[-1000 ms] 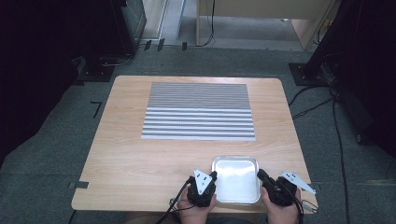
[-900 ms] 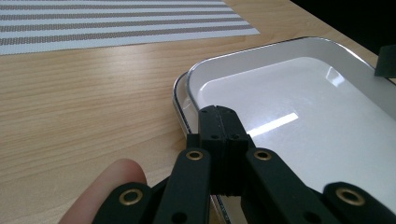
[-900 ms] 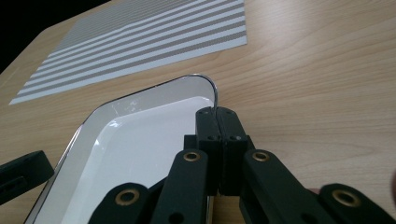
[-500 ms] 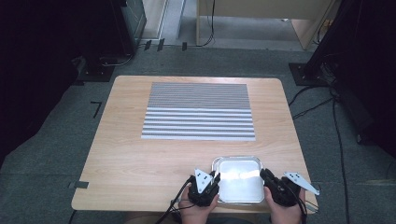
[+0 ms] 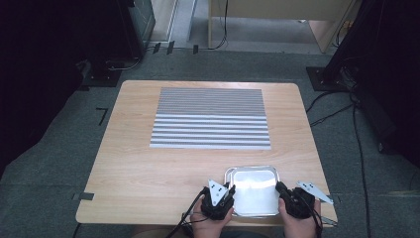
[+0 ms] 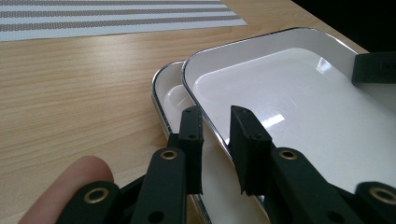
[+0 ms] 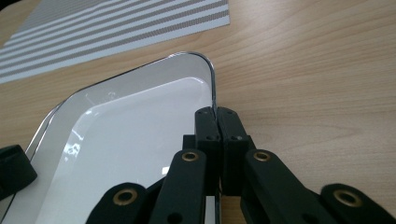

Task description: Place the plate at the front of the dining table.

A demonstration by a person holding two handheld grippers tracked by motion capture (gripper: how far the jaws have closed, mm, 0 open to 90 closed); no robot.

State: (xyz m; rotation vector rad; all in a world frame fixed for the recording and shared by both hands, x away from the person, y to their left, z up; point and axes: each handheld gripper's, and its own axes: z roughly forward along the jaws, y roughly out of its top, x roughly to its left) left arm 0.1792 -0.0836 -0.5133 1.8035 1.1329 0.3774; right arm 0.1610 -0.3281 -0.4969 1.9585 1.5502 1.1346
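Two white trays with chrome rims lie stacked at the table's near edge, the upper tray (image 5: pixel 250 169) (image 6: pixel 243 46) (image 7: pixel 140 74) shifted a little off the lower tray (image 6: pixel 163 88). My left gripper (image 5: pixel 230 191) (image 6: pixel 219 135) straddles the upper tray's left rim. Its jaws have just been opening, and the rim runs between them with a gap on each side. My right gripper (image 5: pixel 280 188) (image 7: pixel 215 116) has just closed and is shut on the tray's right rim. Each gripper view shows the other gripper's black jaw across the tray.
A grey-and-white striped placemat (image 5: pixel 210 119) covers the far middle of the wooden table (image 5: pixel 148 178). Bare wood lies between the mat and the trays. Cables and dark equipment stand on the floor around the table.
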